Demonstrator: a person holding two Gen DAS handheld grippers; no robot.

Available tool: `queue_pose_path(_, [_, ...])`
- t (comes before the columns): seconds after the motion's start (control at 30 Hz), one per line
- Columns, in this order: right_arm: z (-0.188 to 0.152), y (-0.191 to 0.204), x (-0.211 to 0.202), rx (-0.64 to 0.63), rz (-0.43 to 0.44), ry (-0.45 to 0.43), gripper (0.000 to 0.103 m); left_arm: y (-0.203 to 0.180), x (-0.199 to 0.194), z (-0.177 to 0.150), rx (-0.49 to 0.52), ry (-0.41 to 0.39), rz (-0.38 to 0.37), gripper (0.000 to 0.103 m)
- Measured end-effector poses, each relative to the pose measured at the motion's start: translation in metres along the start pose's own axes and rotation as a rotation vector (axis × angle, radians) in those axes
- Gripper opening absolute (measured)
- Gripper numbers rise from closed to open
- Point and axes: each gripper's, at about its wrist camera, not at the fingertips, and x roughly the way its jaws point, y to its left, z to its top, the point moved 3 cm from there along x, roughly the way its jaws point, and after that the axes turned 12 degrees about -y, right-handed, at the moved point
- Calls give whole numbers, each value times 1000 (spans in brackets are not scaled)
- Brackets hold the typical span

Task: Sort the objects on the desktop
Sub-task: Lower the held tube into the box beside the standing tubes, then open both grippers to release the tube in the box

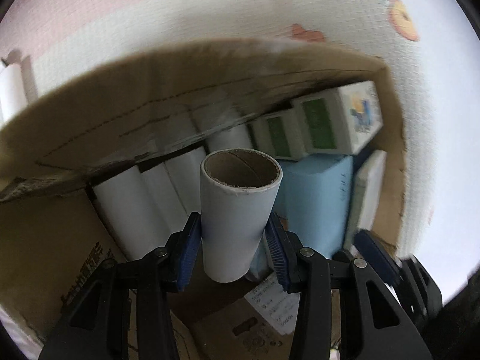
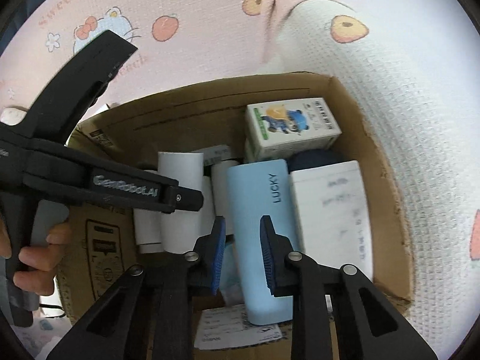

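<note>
My left gripper (image 1: 233,219) is shut on a white cardboard tube (image 1: 237,204) with a brown inside, held open end up over a cardboard carton (image 1: 150,75). Several similar white tubes (image 1: 129,204) lie side by side in the carton's left part. In the right wrist view the left gripper (image 2: 186,201) comes in from the left with the held tube (image 2: 180,174), a hand (image 2: 39,252) on its handle. My right gripper (image 2: 243,220) hovers shut above a light blue box (image 2: 258,186) marked LUCKY that lies in the carton; nothing is between its pads.
The carton (image 2: 375,150) also holds green-and-white cartoon boxes (image 2: 291,126), a white box (image 2: 330,204) and a dark blue item behind it. A shipping label (image 2: 222,327) lies on the carton floor. A pink and white patterned cloth (image 2: 195,45) surrounds the carton.
</note>
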Motion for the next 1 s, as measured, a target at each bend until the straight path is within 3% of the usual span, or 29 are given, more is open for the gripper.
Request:
queue_pose_path(0.13, [-1, 8, -6, -29, -16, 5, 21, 3, 12, -3, -43, 22, 73, 48])
queue_pose_path(0.47, [8, 14, 6, -59, -67, 23, 21, 17, 15, 3, -140, -9, 225, 49])
queue_pose_path(0.77, [1, 12, 6, -53, -58, 40, 21, 15, 5, 1, -197, 8, 162, 53])
queue_pose_path(0.87, [1, 13, 10, -1, 19, 62, 21, 12, -1, -1, -204, 49, 86, 53])
queue_pose_path(1.0, [4, 14, 8, 77, 130, 62, 21, 9, -24, 3, -177, -6, 12, 53])
